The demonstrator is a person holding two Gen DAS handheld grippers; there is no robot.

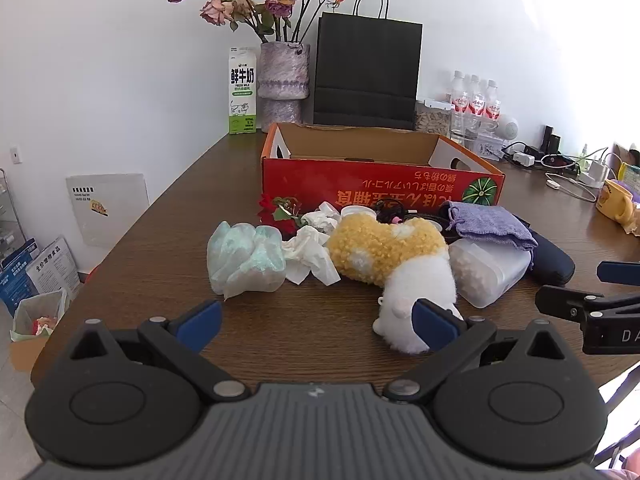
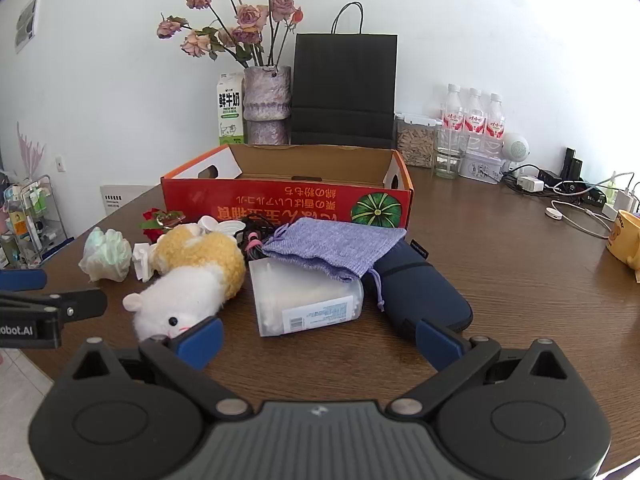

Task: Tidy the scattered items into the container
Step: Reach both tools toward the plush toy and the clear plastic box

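An open red cardboard box [image 1: 360,182] [image 2: 280,204] stands on the brown table. In front of it lies a pile: a yellow-and-white plush hamster [image 1: 388,256] [image 2: 192,276], a crumpled pale green bag [image 1: 244,258] [image 2: 106,254], white tissue [image 1: 308,258], a red artificial rose [image 1: 278,212] [image 2: 154,222], a purple drawstring pouch [image 1: 490,226] [image 2: 336,246], a clear plastic box of cotton swabs [image 1: 490,272] [image 2: 308,300] and a dark blue case [image 1: 552,258] [image 2: 420,292]. My left gripper [image 1: 316,326] is open just short of the plush. My right gripper [image 2: 318,338] is open before the swab box.
Behind the box stand a milk carton [image 1: 242,92], a vase of dried roses [image 1: 282,80], a black paper bag [image 1: 366,76], a snack jar [image 2: 416,142] and water bottles [image 2: 474,120]. Chargers and cables [image 2: 576,200] and a yellow mug [image 2: 626,240] sit at right. The table edge drops off at left.
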